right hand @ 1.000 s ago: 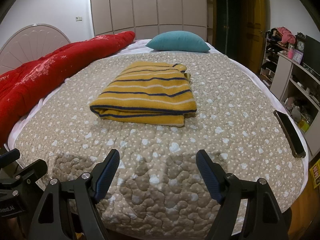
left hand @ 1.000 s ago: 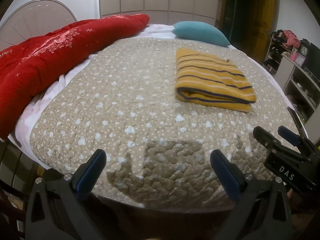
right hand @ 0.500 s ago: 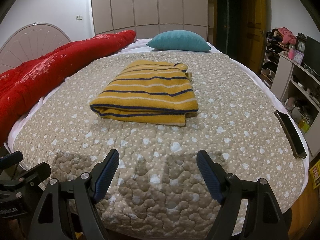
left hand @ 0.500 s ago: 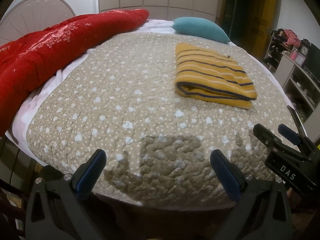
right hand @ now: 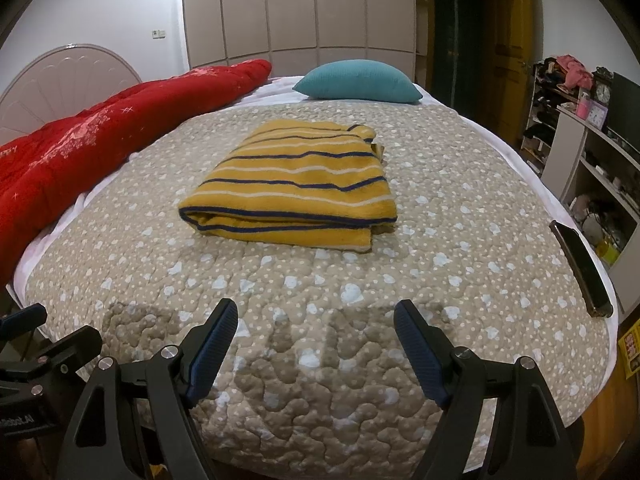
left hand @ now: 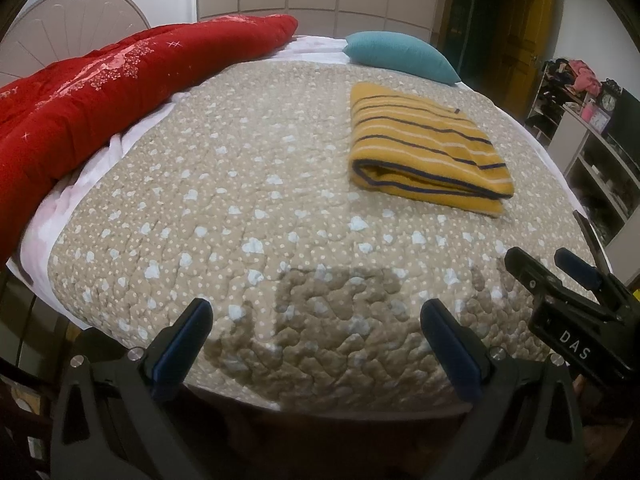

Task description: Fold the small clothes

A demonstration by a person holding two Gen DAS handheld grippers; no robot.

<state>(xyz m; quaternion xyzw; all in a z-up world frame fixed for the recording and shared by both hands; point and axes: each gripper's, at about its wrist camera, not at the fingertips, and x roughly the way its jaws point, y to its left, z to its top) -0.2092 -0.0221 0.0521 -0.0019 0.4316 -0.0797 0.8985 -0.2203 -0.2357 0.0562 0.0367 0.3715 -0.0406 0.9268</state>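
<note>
Lying folded mid-quilt [right hand: 460,208], striped garment [right hand: 296,184]; grippers apart, empty

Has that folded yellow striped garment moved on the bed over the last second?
No. The yellow striped garment lies the same way below the teal pillow, same folds; only the cameras shift slightly. Both grippers hang open, apart from it.
</note>
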